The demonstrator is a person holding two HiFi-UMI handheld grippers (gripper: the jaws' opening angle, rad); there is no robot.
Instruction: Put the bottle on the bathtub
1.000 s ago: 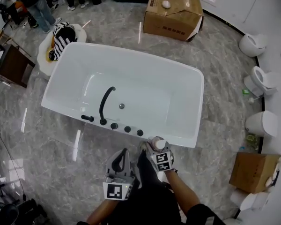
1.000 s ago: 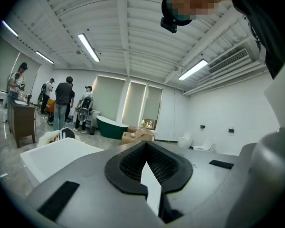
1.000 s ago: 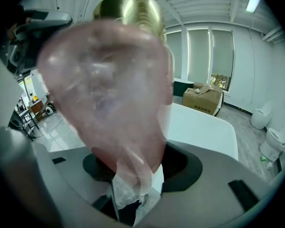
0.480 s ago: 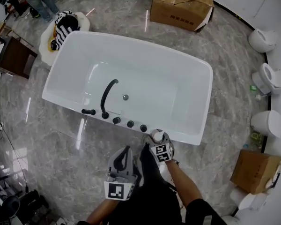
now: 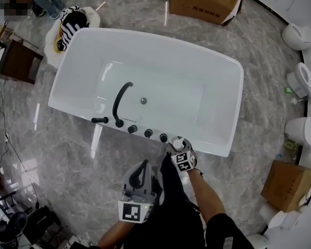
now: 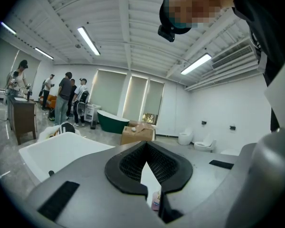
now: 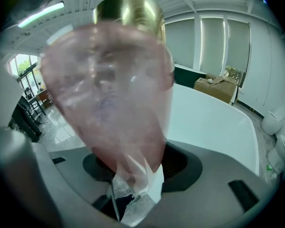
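My right gripper (image 5: pixel 179 148) is shut on a pink translucent bottle (image 7: pixel 109 94) with a gold collar and white cap; in the head view the bottle (image 5: pixel 177 144) sits just over the near rim of the white bathtub (image 5: pixel 93 43), right of the black knobs (image 5: pixel 148 134). The black faucet (image 5: pixel 120 100) arches over the basin. My left gripper (image 5: pixel 140 176) hangs lower, near the person's body, jaws together with nothing between them. In the left gripper view the jaws (image 6: pixel 149 167) point toward the tub (image 6: pixel 61 151).
A cardboard box (image 5: pixel 205 1) stands beyond the tub. Toilets (image 5: pixel 300 35) line the right wall, with another box (image 5: pixel 290 183) near them. A striped item lies on a white basin (image 5: pixel 72 22) at the tub's far left corner. People stand at the upper left.
The view has moved closer to the tub. My right gripper carried the bottle up to the tub's near rim. The left gripper kept its place.
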